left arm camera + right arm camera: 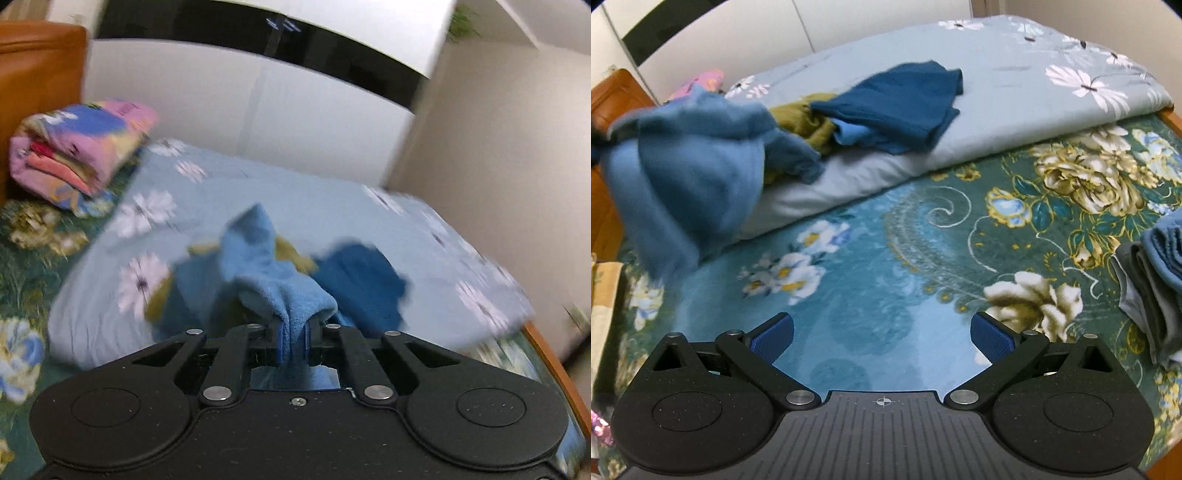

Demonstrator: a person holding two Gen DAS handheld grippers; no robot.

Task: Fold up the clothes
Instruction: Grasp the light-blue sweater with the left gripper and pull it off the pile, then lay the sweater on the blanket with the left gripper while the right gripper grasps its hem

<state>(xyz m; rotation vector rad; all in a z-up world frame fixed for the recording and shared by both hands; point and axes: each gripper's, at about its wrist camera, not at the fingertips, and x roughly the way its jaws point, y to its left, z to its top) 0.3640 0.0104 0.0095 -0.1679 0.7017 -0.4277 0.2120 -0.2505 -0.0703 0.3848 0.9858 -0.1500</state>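
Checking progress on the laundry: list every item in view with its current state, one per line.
left gripper: shut on light blue garment
light blue garment: bunched, lifted
right gripper: open, empty
dark blue garment: unfolded, on quilt
olive garment: crumpled in pile
grey and blue stack: folded
floral quilt: folded over
pink blanket: folded

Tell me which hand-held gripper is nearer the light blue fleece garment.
Left. The left hand-held gripper is shut on the light blue fleece garment; the right hand-held gripper hangs open, apart from it.
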